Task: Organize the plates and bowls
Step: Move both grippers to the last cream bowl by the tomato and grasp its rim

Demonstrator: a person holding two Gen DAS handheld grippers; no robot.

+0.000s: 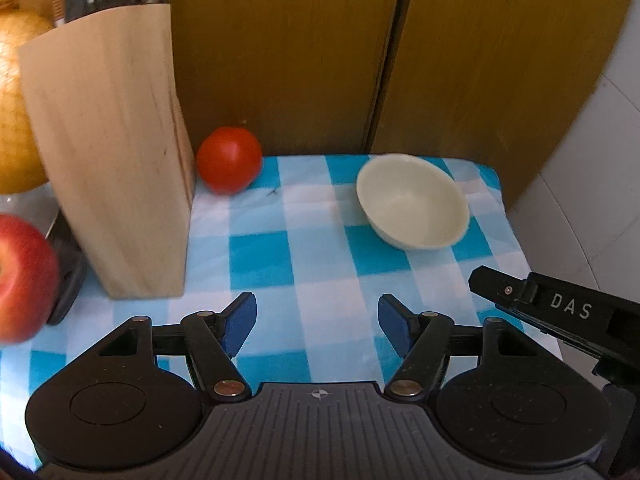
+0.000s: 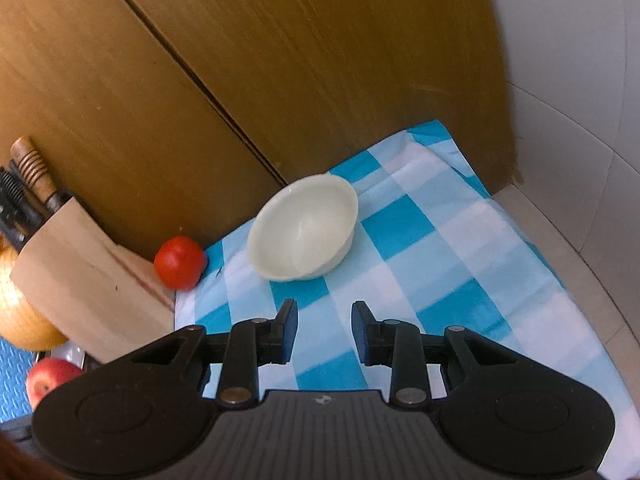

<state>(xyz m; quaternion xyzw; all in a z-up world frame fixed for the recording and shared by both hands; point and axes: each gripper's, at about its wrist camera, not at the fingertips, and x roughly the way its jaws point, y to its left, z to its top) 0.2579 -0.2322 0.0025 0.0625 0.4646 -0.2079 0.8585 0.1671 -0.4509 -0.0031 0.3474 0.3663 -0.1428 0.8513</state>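
Left wrist view: left gripper (image 1: 317, 326) has its jaws apart with a wide gap, nothing between the blue pads (image 1: 240, 326) — only the blue-and-white checked cloth (image 1: 304, 280) shows under them. Cream bowl (image 1: 413, 201) sits upright and empty on the cloth, ahead and to the right of the fingers, near the cloth's far right corner, well clear of the pads. Wooden knife block (image 1: 108, 160) stands at the cloth's left edge, a tomato (image 1: 229, 159) just beside its far corner against the brown cabinet doors (image 1: 320, 48). Red apple (image 1: 24, 276) at the left frame edge, blurred. Part of the right gripper (image 1: 560, 312) pokes in from the right, lettered "DAS"; its jaws can't be read from here. Right wrist view: right gripper (image 2: 324, 330) has a narrower gap, pads not touching, empty — cloth visible between them. Bowl (image 2: 303, 229) lies just ahead of the fingertips, slightly left, not touching. Tomato (image 2: 180, 263) left of the bowl, next to the knife block (image 2: 80, 280); apple (image 2: 48, 376) at lower left.
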